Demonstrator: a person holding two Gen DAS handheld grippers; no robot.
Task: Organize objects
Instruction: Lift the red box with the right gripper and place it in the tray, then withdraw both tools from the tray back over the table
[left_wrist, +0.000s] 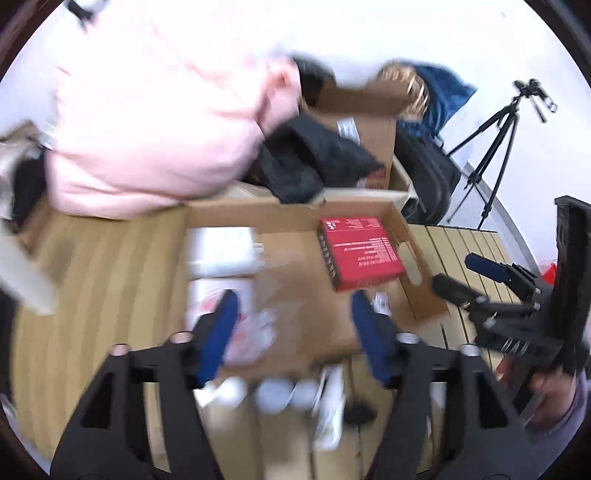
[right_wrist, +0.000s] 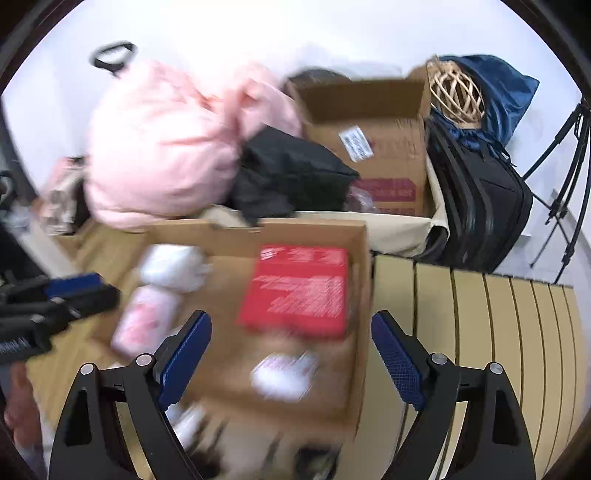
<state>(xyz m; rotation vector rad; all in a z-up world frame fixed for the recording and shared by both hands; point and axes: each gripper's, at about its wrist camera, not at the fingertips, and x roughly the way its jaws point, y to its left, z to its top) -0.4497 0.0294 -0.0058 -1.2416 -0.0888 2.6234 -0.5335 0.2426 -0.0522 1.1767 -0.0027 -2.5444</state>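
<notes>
A shallow cardboard tray (left_wrist: 288, 216) (right_wrist: 258, 230) lies on a slatted tan table. A red box (left_wrist: 360, 251) (right_wrist: 299, 288) lies flat in its right part. White packages (left_wrist: 221, 251) (right_wrist: 173, 267) and a pink-and-white packet (right_wrist: 147, 317) lie in its left part, blurred. My left gripper (left_wrist: 294, 299) hovers open over the tray's near half with nothing between its blue pads. My right gripper (right_wrist: 291, 319) stands open above the red box and touches nothing. Each gripper shows in the other's view: the right gripper (left_wrist: 455, 270) beside the tray's right wall, the left gripper (right_wrist: 107, 285) at the tray's left.
Behind the tray sit a big pink bundle (left_wrist: 147, 122), black cloth (left_wrist: 314, 158), a tall cardboard box (right_wrist: 369, 125), a black suitcase (right_wrist: 480, 206) and a wicker ball (right_wrist: 456, 92). A tripod (left_wrist: 498, 147) stands at the far right. Bare table slats (right_wrist: 480, 332) lie right of the tray.
</notes>
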